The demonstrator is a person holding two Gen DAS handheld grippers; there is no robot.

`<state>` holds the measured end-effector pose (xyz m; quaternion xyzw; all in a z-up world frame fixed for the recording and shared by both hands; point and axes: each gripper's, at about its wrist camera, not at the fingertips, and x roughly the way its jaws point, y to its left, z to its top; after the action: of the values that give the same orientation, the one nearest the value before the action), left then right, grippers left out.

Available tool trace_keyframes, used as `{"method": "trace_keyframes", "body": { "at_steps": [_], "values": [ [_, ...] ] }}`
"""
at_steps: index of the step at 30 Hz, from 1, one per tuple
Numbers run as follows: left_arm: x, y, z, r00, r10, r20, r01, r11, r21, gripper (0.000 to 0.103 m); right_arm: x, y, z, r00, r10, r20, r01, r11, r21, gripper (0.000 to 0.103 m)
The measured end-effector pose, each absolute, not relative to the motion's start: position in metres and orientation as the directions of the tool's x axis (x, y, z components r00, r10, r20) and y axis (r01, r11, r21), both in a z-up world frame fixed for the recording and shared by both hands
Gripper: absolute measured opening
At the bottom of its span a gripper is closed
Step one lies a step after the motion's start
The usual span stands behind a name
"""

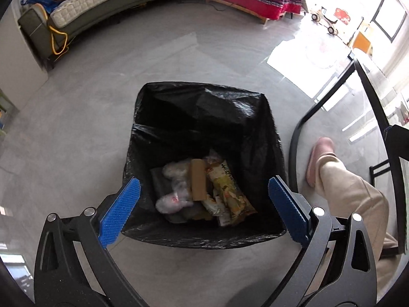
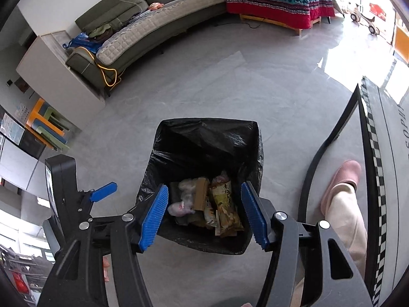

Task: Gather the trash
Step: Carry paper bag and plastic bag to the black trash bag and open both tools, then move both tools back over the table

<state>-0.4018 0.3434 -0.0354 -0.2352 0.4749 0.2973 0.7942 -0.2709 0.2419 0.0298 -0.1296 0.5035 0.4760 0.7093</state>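
Note:
A bin lined with a black bag (image 1: 204, 107) stands on the grey floor below both grippers; it also shows in the right wrist view (image 2: 209, 138). Inside lie snack wrappers (image 1: 227, 192), a brown cardboard piece (image 1: 198, 181) and crumpled white plastic (image 1: 173, 194); the same wrappers (image 2: 225, 209) show in the right wrist view. My left gripper (image 1: 204, 192) is open and empty above the bin. My right gripper (image 2: 204, 204) is open and empty above the bin. The left gripper's blue finger (image 2: 103, 192) shows at the left of the right wrist view.
A table with a black frame (image 1: 299, 138) and patterned top (image 2: 383, 153) stands to the right. The person's leg and pink slipper (image 1: 320, 158) are beside the bin. A long sofa (image 2: 153, 18) and a bed with a red cover (image 2: 278, 2) stand at the far wall.

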Motion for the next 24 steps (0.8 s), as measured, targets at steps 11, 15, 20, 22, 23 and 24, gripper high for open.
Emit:
{"method": "trace_keyframes", "body": {
  "at_steps": [11,15,20,22,23,24],
  "values": [
    [-0.369,0.316,-0.02,0.431,0.194,-0.881,-0.621,0.772,-0.133,0.097,-0.248,0.199,0.046,0.08,0.587,-0.805,-0.767,0.553,0.327,0.061],
    [-0.349,0.298,-0.009,0.458,0.174,-0.872,-0.574,0.806,-0.141,0.097,-0.237,0.177,0.056,0.128,0.595,-0.794,-0.76,0.573,0.307,0.065],
    [-0.311,0.272,-0.002,0.478,0.145,-0.866,-0.495,0.859,-0.129,0.097,-0.214,0.147,0.057,0.163,0.6,-0.783,-0.717,0.618,0.324,0.065],
    [-0.3,0.263,-0.002,0.482,0.127,-0.867,-0.475,0.869,-0.136,0.097,-0.202,0.134,0.055,0.182,0.59,-0.786,-0.692,0.645,0.323,0.065],
    [-0.291,0.257,-0.001,0.487,0.115,-0.866,-0.459,0.877,-0.141,0.097,-0.198,0.129,0.055,0.186,0.589,-0.786,-0.684,0.652,0.327,0.065],
    [-0.286,0.252,0.0,0.492,0.108,-0.864,-0.446,0.883,-0.143,0.097,-0.191,0.121,0.055,0.195,0.589,-0.784,-0.669,0.665,0.333,0.065]
  ]
}}
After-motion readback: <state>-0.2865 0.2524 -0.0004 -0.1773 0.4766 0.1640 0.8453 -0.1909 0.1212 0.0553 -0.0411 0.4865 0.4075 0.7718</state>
